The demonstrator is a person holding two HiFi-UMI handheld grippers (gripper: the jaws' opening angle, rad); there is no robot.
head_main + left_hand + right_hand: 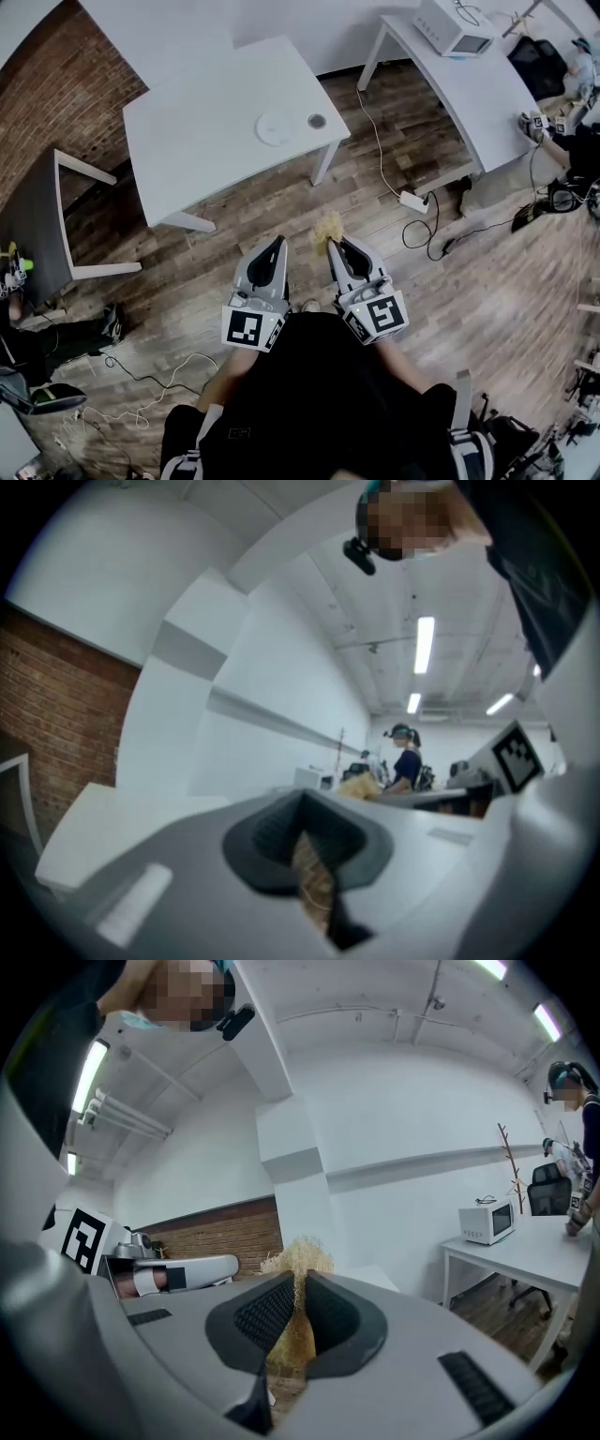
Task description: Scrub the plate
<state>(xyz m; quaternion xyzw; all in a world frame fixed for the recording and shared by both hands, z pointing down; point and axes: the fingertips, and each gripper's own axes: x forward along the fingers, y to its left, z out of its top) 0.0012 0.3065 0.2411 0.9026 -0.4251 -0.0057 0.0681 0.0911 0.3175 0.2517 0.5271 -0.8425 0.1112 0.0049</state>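
A white plate [277,127] lies on a white table [197,141] well ahead of me, with a small round grey thing [317,121] beside it. Both grippers are held low over the wooden floor, far short of the table. My right gripper [334,246] [298,1302] is shut on a straw-coloured fibrous scrubber [329,225] [298,1258] that sticks out past its tips. My left gripper [277,244] [302,834] is shut with nothing in it. The left gripper view also catches the scrubber [360,785], while the plate is hidden in both gripper views.
A second white table [487,84] at the right carries a microwave [457,28]. A power strip [413,201] and cables lie on the floor. A person [567,131] is at the far right. A grey desk [37,216] stands left by a brick wall.
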